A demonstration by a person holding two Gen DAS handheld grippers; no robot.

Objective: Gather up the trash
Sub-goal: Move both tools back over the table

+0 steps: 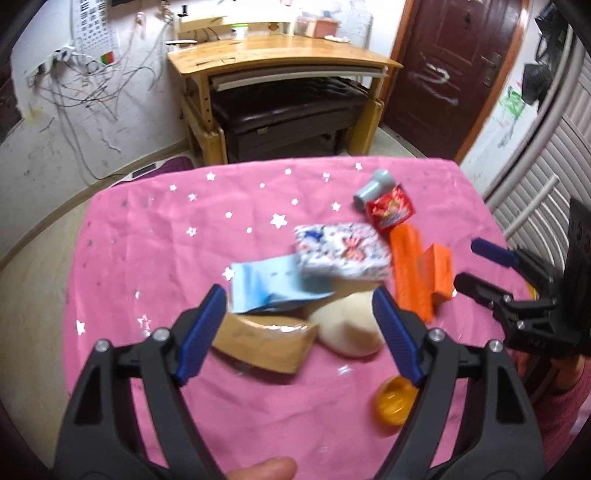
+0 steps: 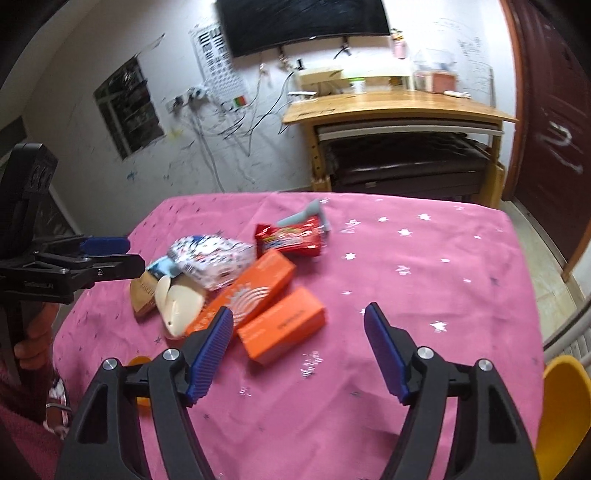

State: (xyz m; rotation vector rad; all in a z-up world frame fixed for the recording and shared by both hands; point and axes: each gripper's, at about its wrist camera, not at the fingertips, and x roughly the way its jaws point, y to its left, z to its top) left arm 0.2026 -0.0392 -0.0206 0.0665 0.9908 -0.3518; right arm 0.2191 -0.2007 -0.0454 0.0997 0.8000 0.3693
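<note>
Left hand-held gripper (image 1: 299, 332): gaping wide, holding nothing, hovering over brown packet (image 1: 266, 341); probably light, crinkly; pinch at 9 o'clock edge.

Pink star-printed tablecloth (image 2: 424, 266) covering the table. Behind the table: wooden desk (image 1: 280, 55) against the scribbled white wall (image 2: 92, 62), with a dark padded bench (image 1: 288, 107) beneath it. Right of the desk: dark brown door (image 1: 450, 66). Above the desk: black screen (image 2: 303, 22) and eye chart (image 2: 218, 59).

A wooden desk (image 1: 280, 55) stands against a scribbled white wall (image 2: 177, 158), beside a dark-brown door (image 1: 454, 70).
</note>
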